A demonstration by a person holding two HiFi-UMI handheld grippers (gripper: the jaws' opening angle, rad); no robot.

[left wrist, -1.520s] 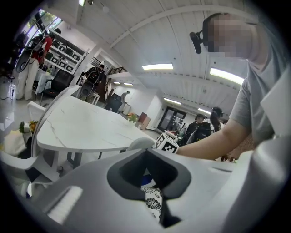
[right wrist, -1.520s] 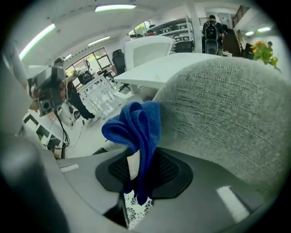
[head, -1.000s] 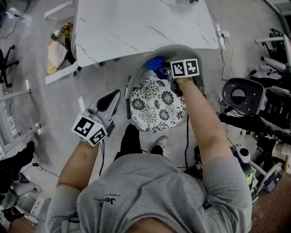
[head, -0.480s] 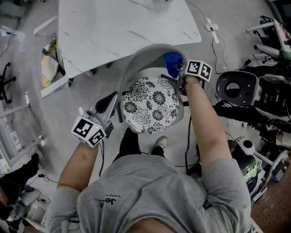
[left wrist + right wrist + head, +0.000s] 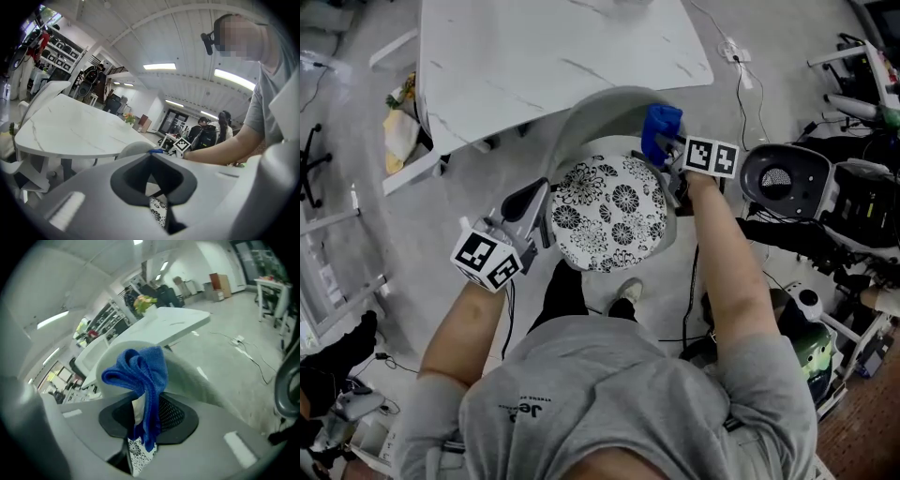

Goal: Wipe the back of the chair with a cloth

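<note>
The chair has a curved grey back (image 5: 598,108) and a round black-and-white floral seat (image 5: 609,214). My right gripper (image 5: 668,155) is shut on a bunched blue cloth (image 5: 660,127), which rests against the right end of the chair back's rim. In the right gripper view the blue cloth (image 5: 145,373) hangs from between the jaws in front of the grey chair back (image 5: 199,380). My left gripper (image 5: 528,204) hovers off the chair's left side with its jaws together and nothing in them. The left gripper view looks over the chair back (image 5: 133,149) toward the cloth (image 5: 154,151).
A white marble table (image 5: 553,56) stands just beyond the chair back. A grey round appliance (image 5: 787,183) and black gear crowd the right. Cables run over the floor by the chair. A yellowish bag (image 5: 398,131) lies at the left. My shoe (image 5: 628,292) is beside the chair.
My right gripper has carried the blue cloth along the chair back's rim from its middle toward its right end. The left gripper has stayed beside the chair's left side.
</note>
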